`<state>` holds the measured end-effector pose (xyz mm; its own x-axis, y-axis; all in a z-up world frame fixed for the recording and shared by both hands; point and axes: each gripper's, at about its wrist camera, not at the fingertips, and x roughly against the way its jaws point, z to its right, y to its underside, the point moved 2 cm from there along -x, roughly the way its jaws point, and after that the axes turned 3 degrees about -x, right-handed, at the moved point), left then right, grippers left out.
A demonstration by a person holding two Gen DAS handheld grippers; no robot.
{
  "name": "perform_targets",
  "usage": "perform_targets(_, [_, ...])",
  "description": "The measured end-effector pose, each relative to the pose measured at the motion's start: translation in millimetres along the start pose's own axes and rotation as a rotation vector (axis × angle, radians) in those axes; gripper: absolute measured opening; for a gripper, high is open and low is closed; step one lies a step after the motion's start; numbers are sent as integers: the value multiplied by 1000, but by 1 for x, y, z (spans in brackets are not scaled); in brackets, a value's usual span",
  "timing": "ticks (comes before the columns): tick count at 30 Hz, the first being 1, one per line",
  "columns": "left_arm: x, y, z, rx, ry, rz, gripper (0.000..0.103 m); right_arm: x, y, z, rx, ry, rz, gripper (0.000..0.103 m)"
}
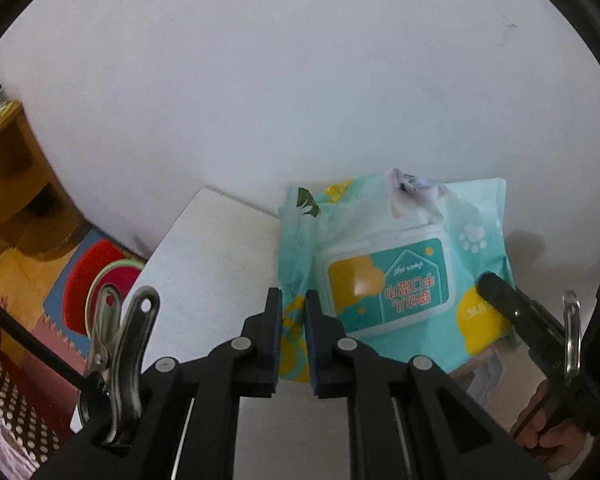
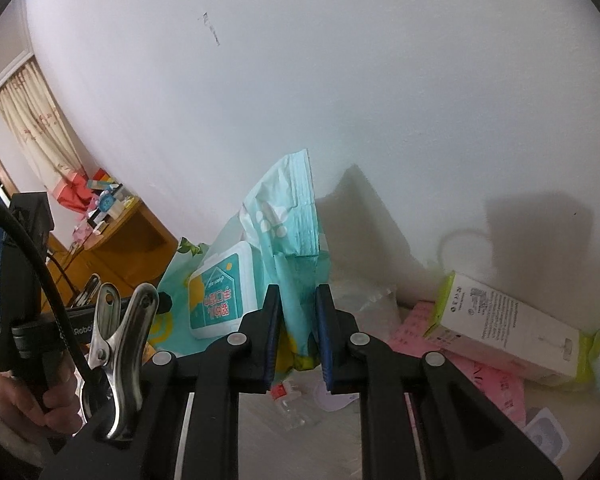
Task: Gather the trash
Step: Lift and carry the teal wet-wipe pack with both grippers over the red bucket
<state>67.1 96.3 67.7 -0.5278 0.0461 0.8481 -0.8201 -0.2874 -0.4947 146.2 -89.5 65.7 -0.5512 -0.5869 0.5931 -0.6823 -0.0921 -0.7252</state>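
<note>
Here, wipes pack [image 1: 392, 264] pinched at opposite edges, left gripper [image 1: 293, 340], right gripper [image 2: 298, 344].

Count on the white tabletop [image 2: 260, 432] — one teal wet-wipe pack [image 1: 400, 264], one white carton with lime ends [image 2: 508, 328], one crumpled clear plastic wrapper [image 2: 364, 292]. Pink printed sheets [image 2: 496, 392] — at least two, overlapping; exact number unclear. Grippers: two.

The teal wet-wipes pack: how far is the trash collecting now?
Nothing looks collected yet. In hand: the teal plastic wet-wipes pack, pinched at opposite edges by the left tool and the right tool. Left on the table: white-and-lime carton, pink paper sheets, small clear wrapper.
</note>
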Motion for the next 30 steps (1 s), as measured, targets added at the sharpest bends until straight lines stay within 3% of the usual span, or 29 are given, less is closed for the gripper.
perform_targets(4, [1,2,-10,54,1,-23,11,3,5,-7,44,-23,5,18])
perform_targets(8, [-3,2,-17,17,-23,-14,11,11,9,-1,34,-15,3,18])
perform_targets(15, [4,0,-44,47,-61,18,11,1,3,-20,54,-37,-14,18])
perform_targets(30, [11,-6,-151,223,-100,57,11,-67,-9,-115,135,-137,-113,18])
